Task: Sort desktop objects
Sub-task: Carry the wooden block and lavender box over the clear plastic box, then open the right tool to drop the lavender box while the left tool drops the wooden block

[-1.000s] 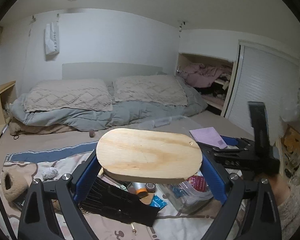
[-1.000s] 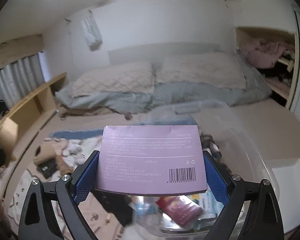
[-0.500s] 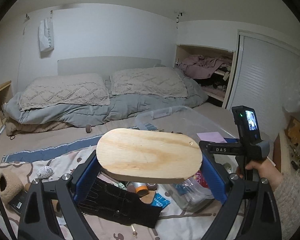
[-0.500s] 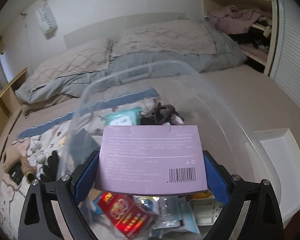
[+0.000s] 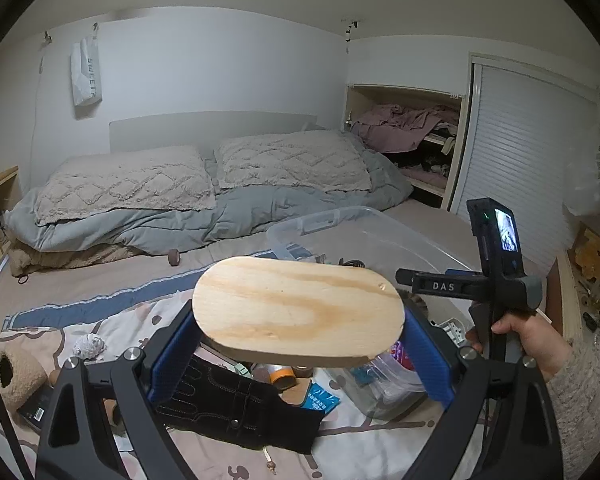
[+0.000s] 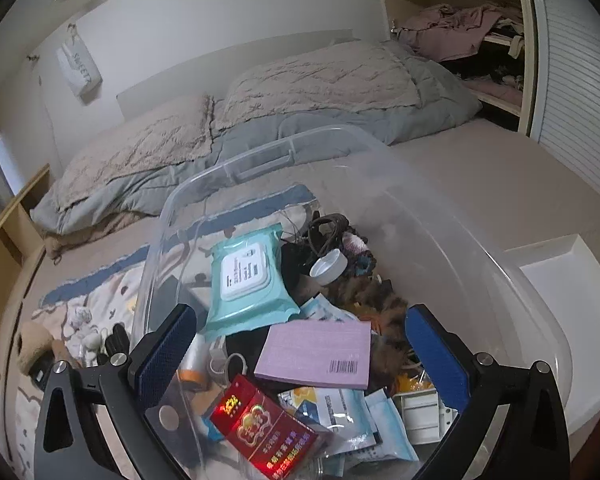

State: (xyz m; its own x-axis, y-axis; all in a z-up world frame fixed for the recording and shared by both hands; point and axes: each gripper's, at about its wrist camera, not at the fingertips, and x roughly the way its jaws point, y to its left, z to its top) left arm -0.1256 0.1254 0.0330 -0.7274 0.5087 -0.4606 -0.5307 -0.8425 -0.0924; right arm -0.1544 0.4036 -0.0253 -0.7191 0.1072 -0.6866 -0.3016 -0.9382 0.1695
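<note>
My left gripper [image 5: 300, 344] is shut on a pale oval wooden board [image 5: 296, 312], held flat above the patterned blanket. My right gripper [image 6: 302, 340] hangs over the clear plastic bin [image 6: 260, 160], its jaws opening, with nothing pressed between the blue pads. Below them a purple box [image 6: 316, 354] with a barcode lies loose on the bin's contents. In the left wrist view a hand [image 5: 516, 332] holds the right gripper's handle over the bin [image 5: 340, 216].
The bin holds a teal wipes pack [image 6: 246, 280], a red box [image 6: 260, 428], packets and cables. A black glove [image 5: 236, 400], an orange tape roll [image 5: 280, 376] and a plush toy [image 5: 16, 372] lie on the blanket. The white bin lid [image 6: 560, 272] lies at the right.
My right gripper tipped down over the bin and let go of the purple box, which now lies inside. My left gripper still grips the board and sank slightly.
</note>
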